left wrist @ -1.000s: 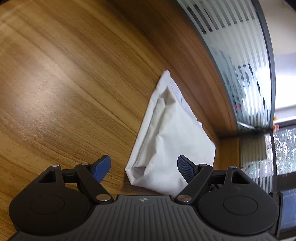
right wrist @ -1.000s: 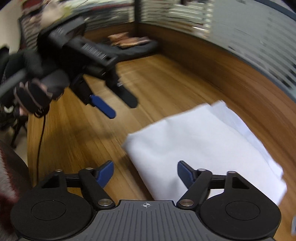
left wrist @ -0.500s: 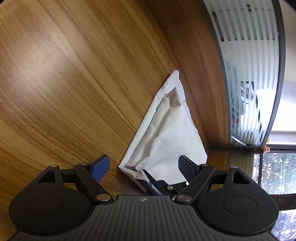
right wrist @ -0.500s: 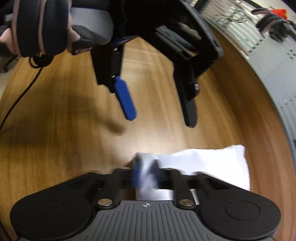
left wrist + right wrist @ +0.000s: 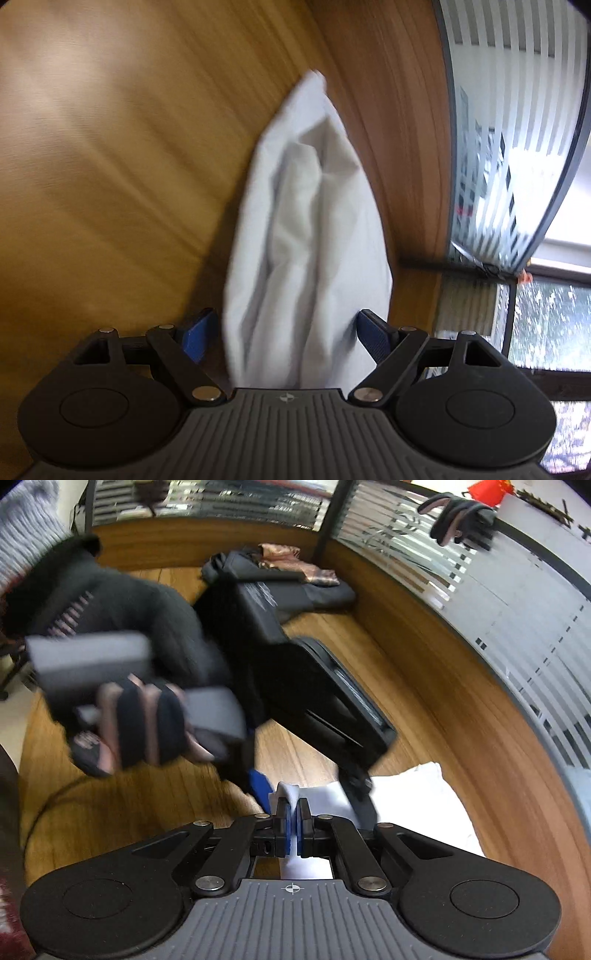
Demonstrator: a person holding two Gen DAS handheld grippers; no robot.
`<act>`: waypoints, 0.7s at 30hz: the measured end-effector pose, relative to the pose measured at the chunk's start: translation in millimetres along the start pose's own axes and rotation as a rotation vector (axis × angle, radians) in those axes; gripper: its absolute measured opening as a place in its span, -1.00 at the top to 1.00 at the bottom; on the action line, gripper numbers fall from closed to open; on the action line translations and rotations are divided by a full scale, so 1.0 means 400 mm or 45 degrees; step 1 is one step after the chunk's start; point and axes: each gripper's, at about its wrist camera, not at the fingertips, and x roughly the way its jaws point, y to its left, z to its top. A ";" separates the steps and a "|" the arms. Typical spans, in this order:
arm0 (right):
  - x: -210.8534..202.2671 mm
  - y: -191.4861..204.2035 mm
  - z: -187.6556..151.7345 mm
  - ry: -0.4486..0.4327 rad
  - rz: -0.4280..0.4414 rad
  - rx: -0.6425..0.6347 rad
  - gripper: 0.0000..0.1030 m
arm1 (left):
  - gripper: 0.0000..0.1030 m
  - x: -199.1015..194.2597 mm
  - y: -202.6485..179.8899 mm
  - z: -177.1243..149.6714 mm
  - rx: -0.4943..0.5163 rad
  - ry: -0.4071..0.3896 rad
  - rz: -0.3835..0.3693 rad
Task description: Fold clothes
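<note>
Only the right wrist view shows the right hand-held gripper [image 5: 294, 818] pinching white cloth [image 5: 413, 794].

Bg items, wood table [image 5: 424, 686]
Dark clothes pile [image 5: 280, 576] far end; striped glass wall [image 5: 517, 122]; gloves [image 5: 461, 520] atop partition.

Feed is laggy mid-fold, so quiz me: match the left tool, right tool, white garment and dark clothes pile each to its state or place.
1 left tool
2 right tool
3 white garment
4 dark clothes pile

a shut on fabric
b far end of the table
c open, fabric between its fingers
d bunched, partly lifted

Pairs: 1-c, 2-a, 3-d, 4-b
</note>
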 end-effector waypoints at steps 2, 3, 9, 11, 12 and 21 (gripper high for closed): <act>-0.014 -0.009 -0.008 -0.009 0.016 0.029 0.90 | -0.61 0.029 -0.014 0.014 0.016 0.027 -0.014; -0.017 -0.016 -0.013 -0.013 0.025 0.044 0.90 | -0.46 0.036 -0.021 0.017 0.027 0.030 -0.022; -0.046 -0.043 -0.050 -0.019 0.085 0.181 0.88 | 0.01 0.045 -0.057 0.005 0.087 -0.004 0.042; -0.059 -0.061 -0.069 -0.030 0.109 0.285 0.83 | 0.04 0.044 -0.061 -0.001 0.079 -0.015 0.064; -0.067 -0.073 -0.081 -0.035 0.121 0.345 0.80 | 0.05 0.043 -0.063 -0.004 0.077 -0.020 0.075; -0.147 -0.231 -0.279 -0.057 0.048 0.951 -0.23 | 0.06 0.000 -0.074 0.006 0.103 -0.024 0.229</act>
